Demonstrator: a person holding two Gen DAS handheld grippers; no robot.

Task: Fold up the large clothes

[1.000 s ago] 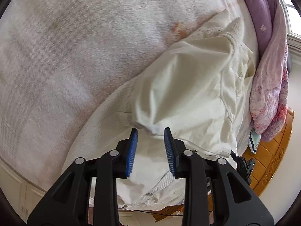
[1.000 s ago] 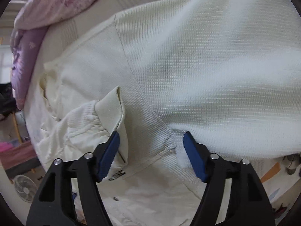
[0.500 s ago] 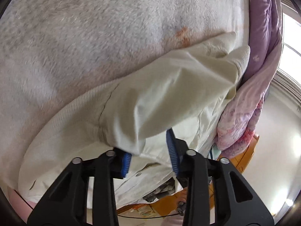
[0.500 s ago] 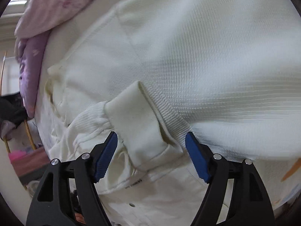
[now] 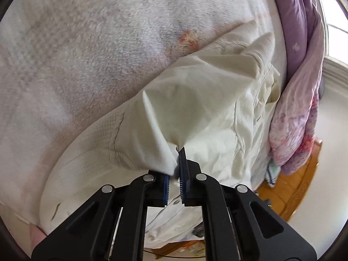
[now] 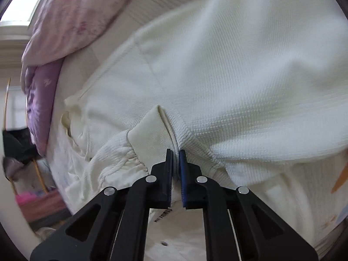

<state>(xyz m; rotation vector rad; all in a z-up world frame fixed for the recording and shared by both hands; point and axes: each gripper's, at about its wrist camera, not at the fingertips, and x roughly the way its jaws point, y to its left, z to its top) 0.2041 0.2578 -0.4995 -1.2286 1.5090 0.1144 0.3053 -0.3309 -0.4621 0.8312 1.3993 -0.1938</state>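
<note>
- Cream waffle-knit cloth fills both views: it is a large jacket point(image 5: 213, 108) spread on a pale fuzzy blanket point(image 5: 87, 54) over a bed.
- Left gripper point(image 5: 177, 165): its jaws have just been closing, and the blue pads now pinch a pointed fold of smooth cream fabric, which rises in a peak just ahead of the fingertips.
- Right gripper point(image 6: 176, 163): its jaws have also just been closing, and now clamp the jacket point(image 6: 228, 76) where a ribbed cuff point(image 6: 150, 139) meets the waffle body; the cuff stands up as a flap just left of the fingertips.
- Only the left wrist view shows the bare blanket, with an orange blotch point(image 5: 188, 40) well ahead of the gripper, and a wooden bed frame point(image 5: 289, 193) low to its right.
- Only the right wrist view shows the gathered sleeve point(image 6: 117, 158) behind the cuff, a metal snap point(image 6: 163, 243) below the jaws, and a printed label under them (too blurred to read).
- Both views catch a purple and pink floral quilt point(image 5: 298, 87) piled past the jacket: to the right of the left gripper, and up to the left of the right one point(image 6: 65, 17).
- From the left gripper the jacket's long axis runs diagonally, from near left, under the fingers, to far right toward the quilt.
</note>
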